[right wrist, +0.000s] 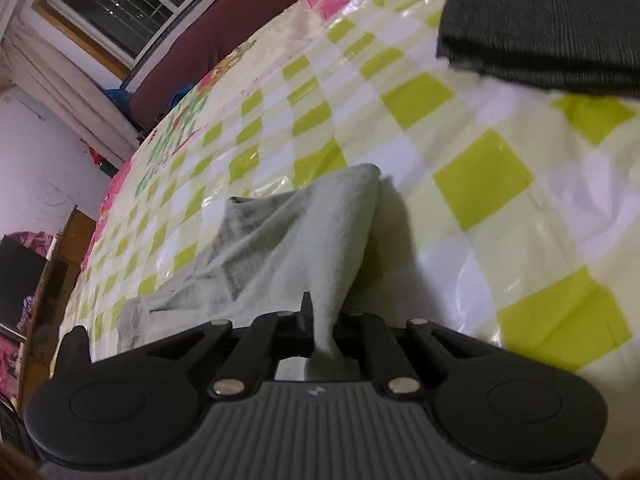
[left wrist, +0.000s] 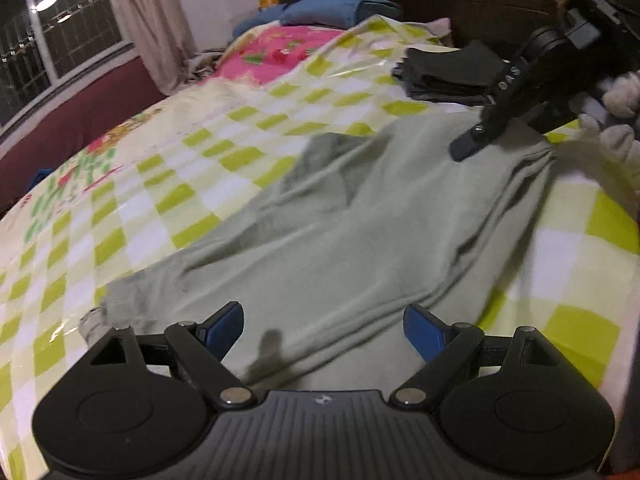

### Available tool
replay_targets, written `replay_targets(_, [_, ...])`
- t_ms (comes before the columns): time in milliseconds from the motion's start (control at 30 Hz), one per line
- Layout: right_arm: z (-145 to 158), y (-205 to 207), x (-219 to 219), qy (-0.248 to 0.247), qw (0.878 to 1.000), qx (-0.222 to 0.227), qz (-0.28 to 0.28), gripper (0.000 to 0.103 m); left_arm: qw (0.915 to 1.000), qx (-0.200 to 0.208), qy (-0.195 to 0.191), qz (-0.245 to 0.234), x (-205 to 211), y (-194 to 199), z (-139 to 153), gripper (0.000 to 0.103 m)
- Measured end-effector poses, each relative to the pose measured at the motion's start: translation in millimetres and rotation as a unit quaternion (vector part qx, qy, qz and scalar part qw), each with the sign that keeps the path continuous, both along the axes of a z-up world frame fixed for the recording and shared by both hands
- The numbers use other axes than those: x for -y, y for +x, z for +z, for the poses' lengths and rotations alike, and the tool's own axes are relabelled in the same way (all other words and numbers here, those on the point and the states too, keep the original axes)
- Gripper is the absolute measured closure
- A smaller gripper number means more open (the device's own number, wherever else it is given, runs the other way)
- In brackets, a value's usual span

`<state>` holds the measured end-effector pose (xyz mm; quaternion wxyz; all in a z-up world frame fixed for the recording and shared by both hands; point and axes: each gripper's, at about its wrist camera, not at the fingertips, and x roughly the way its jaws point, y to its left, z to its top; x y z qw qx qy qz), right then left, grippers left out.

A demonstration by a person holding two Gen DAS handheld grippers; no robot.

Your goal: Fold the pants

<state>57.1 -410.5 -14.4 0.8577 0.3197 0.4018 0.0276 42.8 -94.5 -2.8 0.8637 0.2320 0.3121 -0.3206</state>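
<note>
Pale green pants (left wrist: 360,224) are lying on the bed (left wrist: 192,168), legs apparently stacked lengthwise, so the first fold looks done; cross folds are pending. Right claw (right wrist: 320,320) is pinching a pants edge and lifting it off the checkered cover. Left claw (left wrist: 324,330) is hovering released over the near end. A folded dark garment (left wrist: 448,76) is sitting beyond, well apart.

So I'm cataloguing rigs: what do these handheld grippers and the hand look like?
Both the left gripper and right gripper are black, with round side discs, silver pivot pins and a ribbed grey centre plate. The left's pads are blue. A fuzzy white glove covers the right hand.
</note>
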Motion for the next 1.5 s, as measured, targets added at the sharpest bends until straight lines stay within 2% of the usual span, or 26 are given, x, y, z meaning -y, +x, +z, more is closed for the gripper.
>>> replay_targets(33, [-0.4, 3.2, -4.8, -0.013, 1.0, -0.005, 0.003, 0.092, 0.9999, -0.004, -0.003, 0.01, -4.1, 3.6, -2.8, 0.003])
replay_targets(67, [-4.6, 7.5, -7.9, -0.026, 0.999, -0.018, 0.007, 0.092, 0.9997, -0.014, -0.005, 0.02, -9.4, 7.3, -7.9, 0.002])
replay_targets(133, [-16.9, 11.1, -3.7, -0.03, 0.998, -0.049, 0.006, 0.091, 0.9964, -0.066, -0.006, 0.052, -23.5, 17.4, -22.5, 0.001])
replay_targets(200, [-25.7, 17.3, -6.2, -0.019, 0.998, -0.056, -0.01, 0.092, 0.9929, -0.089, -0.042, 0.067, -40.1, 13.5, -20.1, 0.001])
replay_targets(300, [-21.8, 15.7, -6.8, -0.025, 0.997, -0.064, -0.022, 0.091, 0.9956, -0.061, -0.042, 0.057, -52.6, -3.4, -8.4, 0.001])
replay_targets(333, [-18.3, 14.9, -9.1, -0.042, 0.997, -0.066, -0.025, 0.091, 0.9959, -0.054, -0.047, 0.056, -60.1, -8.2, -3.7, 0.001])
replay_targets(400, [-3.7, 9.4, -20.3, -0.111, 0.992, -0.058, -0.025, 0.085, 0.9948, -0.045, -0.059, 0.069, -76.5, -11.3, 4.6, 0.001])
replay_targets(500, [25.3, -3.8, -47.7, -0.213, 0.977, -0.024, -0.017, 0.083, 0.9922, -0.021, -0.073, 0.099, -105.5, -20.3, 15.1, 0.001])
replay_targets(567, [45.4, -9.0, -80.3, -0.258, 0.966, 0.012, 0.025, 0.081, 0.9909, -0.011, -0.072, 0.113, -121.8, -21.6, 19.1, 0.001])
replay_targets(600, [53.6, -12.0, -102.3, -0.269, 0.96, 0.037, 0.066, 0.079, 0.9904, -0.008, -0.072, 0.118, -126.0, -20.8, 19.1, 0.001])
replay_targets(700, [59.3, -12.2, -175.3, -0.24, 0.945, 0.091, 0.201, 0.074, 0.9881, -0.006, -0.069, 0.137, -140.1, -20.1, 17.3, 0.001])
replay_targets(767, [48.8, -5.5, -225.7, -0.221, 0.927, 0.11, 0.283, 0.074, 0.9858, -0.007, -0.069, 0.153, -150.3, -21.0, 15.7, 0.001])
replay_targets(833, [35.6, 1.1, -264.4, -0.231, 0.906, 0.125, 0.331, 0.074, 0.9827, -0.008, -0.08, 0.167, -160.4, -22.6, 18.1, 0.001])
replay_targets(900, [21.9, 11.1, -291.3, -0.223, 0.897, 0.124, 0.36, 0.074, 0.9809, -0.004, -0.087, 0.174, -169.8, -25.6, 21.6, 0.001])
replay_targets(1000, [8.6, 20.1, -310.8, -0.219, 0.89, 0.107, 0.385, 0.074, 0.9796, 0.0, -0.088, 0.181, -179.4, -28.1, 22.8, 0.001])
replay_targets(1067, [5.5, 23.7, -314.7, -0.23, 0.886, 0.112, 0.386, 0.073, 0.9789, -0.002, -0.089, 0.184, -184.7, -27.5, 20.9, 0.001])
replay_targets(1233, [6.8, 33.2, -305.3, -0.253, 0.9, 0.106, 0.34, 0.073, 0.9764, -0.006, -0.103, 0.19, -191.2, -26.1, 20.4, 0.001])
replay_targets(1300, [5.0, 36.9, -301.2, -0.238, 0.908, 0.093, 0.332, 0.08, 0.9764, -0.003, -0.103, 0.19, -191.5, -26.7, 20.8, 0.001])
replay_targets(1333, [5.0, 38.8, -300.4, -0.224, 0.912, 0.088, 0.333, 0.098, 0.9765, -0.001, -0.102, 0.19, -191.5, -27.1, 21.1, 0.001])
replay_targets(1367, [6.8, 38.1, -300.6, -0.21, 0.914, 0.086, 0.336, 0.097, 0.9767, 0.003, -0.1, 0.19, -192.4, -27.6, 21.9, 0.001])
replay_targets(1400, [10.4, 34.0, -303.1, -0.206, 0.912, 0.089, 0.343, 0.097, 0.9769, 0.006, -0.098, 0.19, -192.7, -28.6, 22.9, 0.001])
replay_targets(1500, [23.8, 11.8, -318.0, -0.239, 0.885, 0.128, 0.379, 0.097, 0.9773, 0.017, -0.093, 0.19, -196.0, -31.0, 28.6, 0.001])
